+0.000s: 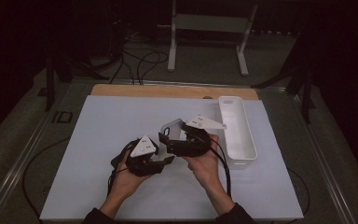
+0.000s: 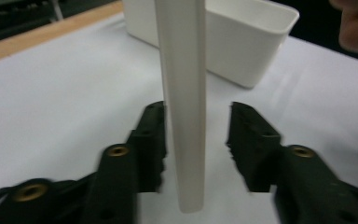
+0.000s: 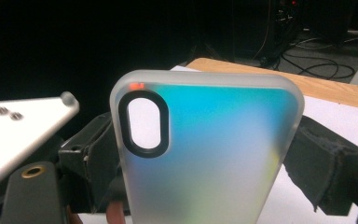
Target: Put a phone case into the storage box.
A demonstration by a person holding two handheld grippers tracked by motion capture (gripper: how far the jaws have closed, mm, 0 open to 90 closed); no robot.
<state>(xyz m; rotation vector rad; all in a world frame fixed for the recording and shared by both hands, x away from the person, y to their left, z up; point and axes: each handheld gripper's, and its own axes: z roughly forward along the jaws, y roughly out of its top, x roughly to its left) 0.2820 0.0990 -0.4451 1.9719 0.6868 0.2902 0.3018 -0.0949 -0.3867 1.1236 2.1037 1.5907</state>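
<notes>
- Right gripper: held in the person's right hand near the middle of the desk; its two black jaws are clamped on the side edges of a phone case, one padded jaw on each edge, as the right gripper view shows.
- Phone case: frosted and translucent, with a blue-green sheen and a black-rimmed oval camera cut-out near its upper left corner in the right gripper view; it stands roughly upright, lifted off the desk, between the two grippers.
- Left gripper: held in the person's left hand, just left of and nearer than the right gripper; its jaws stand apart.
- Left gripper view: the phone case appears edge-on as a pale vertical strip between the parted jaws; it lies close against the jaw on the left of that view, though contact cannot be judged, and a clear gap separates it from the jaw on the right.
- White bin: a long, narrow, open-topped container lying on the right part of the desk, just right of the right hand; its long side runs from near to far.
- Desk: covered by a white sheet, with a strip of bare wood along the far edge.
- White frame: stands on the floor beyond the desk, with dark cables lying beside it.
</notes>
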